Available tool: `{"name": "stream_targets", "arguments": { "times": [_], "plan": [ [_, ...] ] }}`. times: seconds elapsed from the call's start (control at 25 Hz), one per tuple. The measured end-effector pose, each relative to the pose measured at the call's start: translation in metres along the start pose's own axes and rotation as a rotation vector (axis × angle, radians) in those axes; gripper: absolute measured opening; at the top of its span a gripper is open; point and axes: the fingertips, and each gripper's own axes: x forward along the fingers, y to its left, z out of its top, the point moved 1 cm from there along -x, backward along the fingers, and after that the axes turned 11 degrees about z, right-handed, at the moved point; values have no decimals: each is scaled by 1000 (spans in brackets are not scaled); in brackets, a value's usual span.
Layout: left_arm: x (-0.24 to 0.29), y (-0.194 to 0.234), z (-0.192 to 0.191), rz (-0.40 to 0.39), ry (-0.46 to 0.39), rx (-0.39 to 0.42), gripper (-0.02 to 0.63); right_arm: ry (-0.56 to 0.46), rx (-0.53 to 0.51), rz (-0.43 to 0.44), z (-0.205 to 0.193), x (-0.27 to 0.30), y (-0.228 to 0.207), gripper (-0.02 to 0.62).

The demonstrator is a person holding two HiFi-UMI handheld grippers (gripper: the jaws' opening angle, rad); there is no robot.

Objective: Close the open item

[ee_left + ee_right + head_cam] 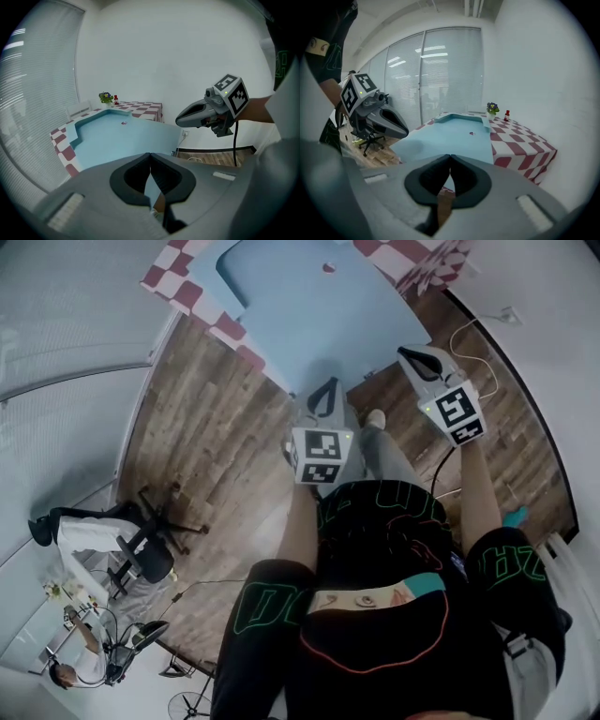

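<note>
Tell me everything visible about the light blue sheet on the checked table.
The light blue sheet looks smooth and lies flat over most of the red-and-white checked tablecloth, with a stepped outline along one side. Its near end seems to hang over the table edge. One small reddish object rests on it.

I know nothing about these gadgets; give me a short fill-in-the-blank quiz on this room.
The left hand-held gripper and right hand-held gripper both have jaws that are ___, not open.
The tablecloth is checked red and ___.
The mat on it is light ___.
The floor is made of ___ planks.
Missing words: shut, white, blue, wood.
</note>
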Motion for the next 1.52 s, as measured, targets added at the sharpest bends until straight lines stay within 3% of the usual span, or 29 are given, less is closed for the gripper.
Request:
{"name": "stream_targets", "arguments": {
  "times": [0.24, 0.32, 0.48, 0.72, 0.96, 1.08, 1.24, 1.4, 1.52],
  "plan": [
    [2, -13, -8, -27, 19, 9, 55, 55, -89, 70, -11, 9, 14, 5],
    [3, -16, -13, -37, 39, 43, 99, 82, -110, 109, -15, 15, 21, 102],
    [8, -24, -26, -62, 91, 78, 163, 163, -188, 152, -24, 21, 28, 112],
    [12, -35, -40, -63, 139, 255, 235, 378, -482, 191, -52, 31, 42, 150],
    [18, -36, -46, -32, 164, 353, 245, 420, -619, 167, -54, 39, 41, 158],
    [21, -38, -49, -11, 172, 453, 245, 445, -661, 170, -60, 43, 42, 158],
    [25, -39, -55, 29, 181, 592, 244, 529, -734, 109, -66, 52, 33, 158],
    [27, -38, -59, 64, 192, 595, 233, 574, -783, 86, -67, 58, 32, 156],
    [28, -34, -60, 87, 201, 599, 216, 574, -799, 76, -64, 59, 31, 110]
  ]
}}
